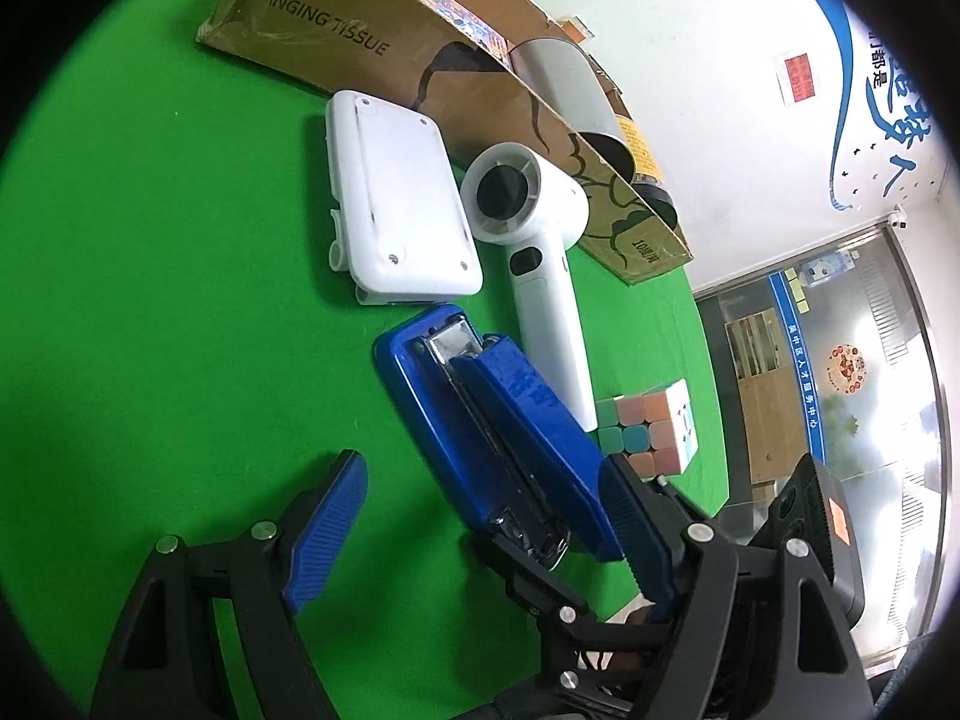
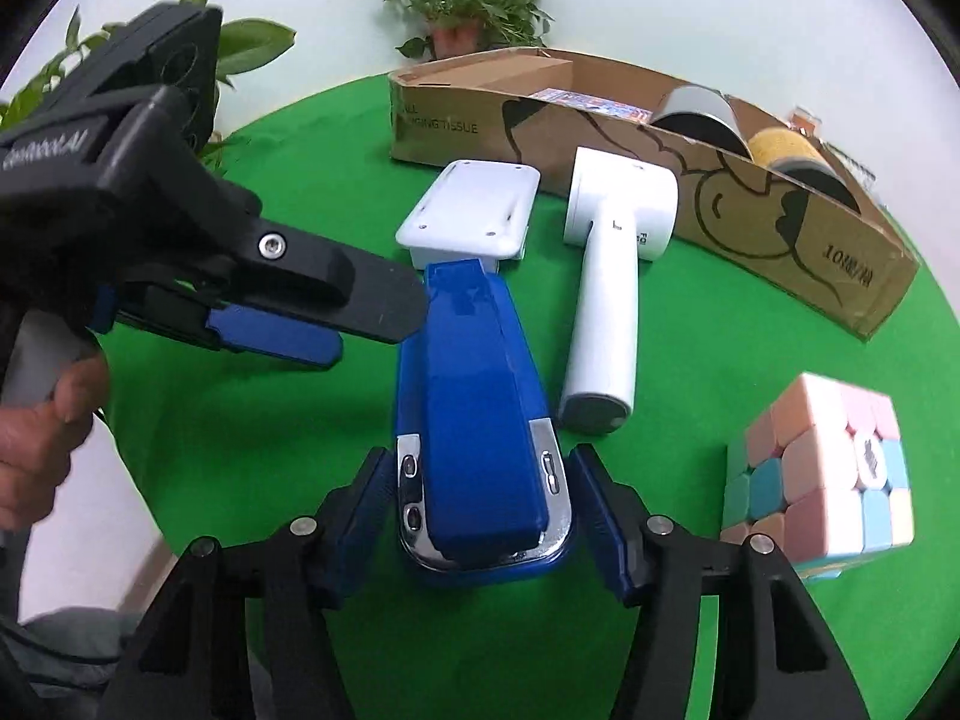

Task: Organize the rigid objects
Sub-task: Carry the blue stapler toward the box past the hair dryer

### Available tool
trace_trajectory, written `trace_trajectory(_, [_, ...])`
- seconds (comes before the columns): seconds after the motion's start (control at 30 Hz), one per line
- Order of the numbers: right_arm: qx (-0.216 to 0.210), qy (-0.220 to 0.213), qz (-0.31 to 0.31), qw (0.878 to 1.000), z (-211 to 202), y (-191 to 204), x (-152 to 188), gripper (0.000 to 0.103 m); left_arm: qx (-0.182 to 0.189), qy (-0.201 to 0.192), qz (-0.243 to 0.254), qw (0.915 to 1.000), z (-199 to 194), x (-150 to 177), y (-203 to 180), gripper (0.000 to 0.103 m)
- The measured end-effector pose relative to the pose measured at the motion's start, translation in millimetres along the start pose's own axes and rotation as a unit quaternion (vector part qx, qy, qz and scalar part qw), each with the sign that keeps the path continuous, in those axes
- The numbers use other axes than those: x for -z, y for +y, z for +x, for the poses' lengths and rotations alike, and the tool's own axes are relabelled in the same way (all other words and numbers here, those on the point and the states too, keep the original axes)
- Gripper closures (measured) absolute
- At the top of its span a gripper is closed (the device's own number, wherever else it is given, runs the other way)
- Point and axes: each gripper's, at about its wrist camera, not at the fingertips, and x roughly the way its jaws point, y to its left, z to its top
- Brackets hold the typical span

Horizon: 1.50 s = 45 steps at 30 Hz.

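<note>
Straddling the hinge end of a blue stapler with jaws apart, right gripper nearing bare steel, likely heavy, stiff and slick; left gripper open.

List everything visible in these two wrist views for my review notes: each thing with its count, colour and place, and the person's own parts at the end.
stapler: 1, blue with chrome, centre of the cloth, its rear end between the right jaws
flat case: 1, white, just beyond the stapler's nose
handheld fan: 1, white, lying to the right of the case
puzzle cube: 1, pastel, right of the stapler
cardboard box: 1, brown, open, at the back; holds a grey-white cylinder, a yellow can and a printed packet
tablecloth: 1, green
potted plants: 2, green, by the white wall
left gripper: 1, black with blue pads, jaws wide, left of the stapler
right gripper: 1, same colours, straddling the stapler's rear
hand: 1, on the left gripper's handle
</note>
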Motion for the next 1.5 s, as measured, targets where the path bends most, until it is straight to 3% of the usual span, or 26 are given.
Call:
trace_trajectory(0.17, [-0.046,0.001,0.066,0.997,-0.9,-5.3,-4.9,0.048,0.003,0.006,-0.003,1.0000,0.7,1.1,-0.7,0.025])
trace_trajectory(0.3, [-0.069,0.009,0.100,0.993,2.3,-7.0,-11.5,0.048,-0.016,0.009,0.003,0.9998,2.9,1.1,-7.4,0.025])
trace_trajectory(0.5, [-0.020,-0.002,0.035,0.999,3.3,15.8,-8.1,0.047,-0.038,0.016,0.013,0.9990,8.3,-0.6,-16.6,0.025])
trace_trajectory(0.7, [0.024,-0.021,-0.017,0.999,4.7,36.2,1.2,0.045,-0.035,0.017,0.007,0.9992,7.3,-0.3,-17.9,0.025])
trace_trajectory(0.8, [0.026,-0.021,-0.006,0.999,5.4,36.7,0.4,0.046,-0.036,0.016,0.012,0.9992,8.3,-1.6,-17.9,0.025])
trace_trajectory(0.87, [0.017,-0.020,0.008,1.000,3.5,33.8,0.6,0.047,-0.041,0.013,0.017,0.9989,8.8,-2.0,-19.0,0.026])
trace_trajectory(1.0, [-0.058,-0.008,0.099,0.993,1.3,11.7,-7.5,0.047,-0.027,0.011,0.011,0.9995,12.4,-3.6,-19.1,0.026])
trace_trajectory(1.03, [-0.069,-0.004,0.110,0.991,2.1,8.4,-9.2,0.047,-0.021,0.013,0.011,0.9996,13.6,-4.2,-18.9,0.032])
trace_trajectory(1.1, [-0.098,0.007,0.143,0.985,3.0,1.4,-11.3,0.047,-0.008,0.019,0.011,0.9997,15.4,-4.5,-20.2,0.034])
trace_trajectory(1.3, [-0.108,0.011,0.151,0.983,1.8,5.9,-13.9,0.047,-0.019,0.016,0.026,0.9994,9.0,-2.0,-26.0,0.035])
trace_trajectory(1.5, [-0.101,-0.040,0.138,0.984,-24.3,9.9,-29.9,0.047,-0.009,-0.020,0.051,0.9985,-19.4,-14.0,-45.7,0.036])
